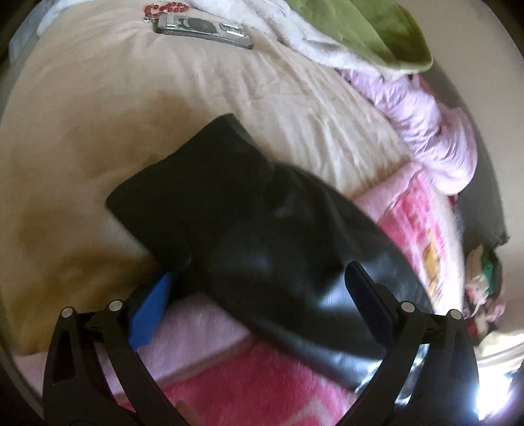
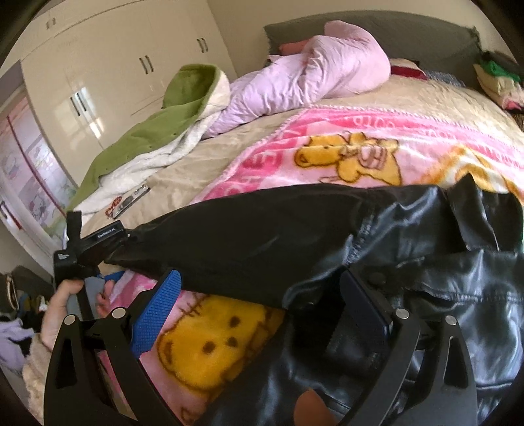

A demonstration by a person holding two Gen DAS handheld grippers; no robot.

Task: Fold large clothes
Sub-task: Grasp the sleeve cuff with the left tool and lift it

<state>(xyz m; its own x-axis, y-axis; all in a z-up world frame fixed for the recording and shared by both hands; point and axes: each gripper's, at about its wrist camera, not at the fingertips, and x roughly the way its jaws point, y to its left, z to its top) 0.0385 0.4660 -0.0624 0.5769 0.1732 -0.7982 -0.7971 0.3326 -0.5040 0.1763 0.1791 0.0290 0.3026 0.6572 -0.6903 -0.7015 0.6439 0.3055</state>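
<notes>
Both the left gripper point(image 1: 258, 295) and right gripper point(image 2: 262, 295) stand wide open over the black leather jacket point(image 2: 360, 236), gripping nothing; blanket point(image 2: 327, 144) lettering at 12 o'clock is unreadable.

Glossy cream wardrobe point(image 2: 108, 65), grey headboard point(image 2: 409, 36), daylight.

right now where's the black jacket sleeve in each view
Left wrist: the black jacket sleeve runs from centre toward lower right, between the open left gripper fingers.
Right wrist: it stretches left across mid-frame, above the open right gripper.
Shared landmark: the phone beside the green garment.
</notes>
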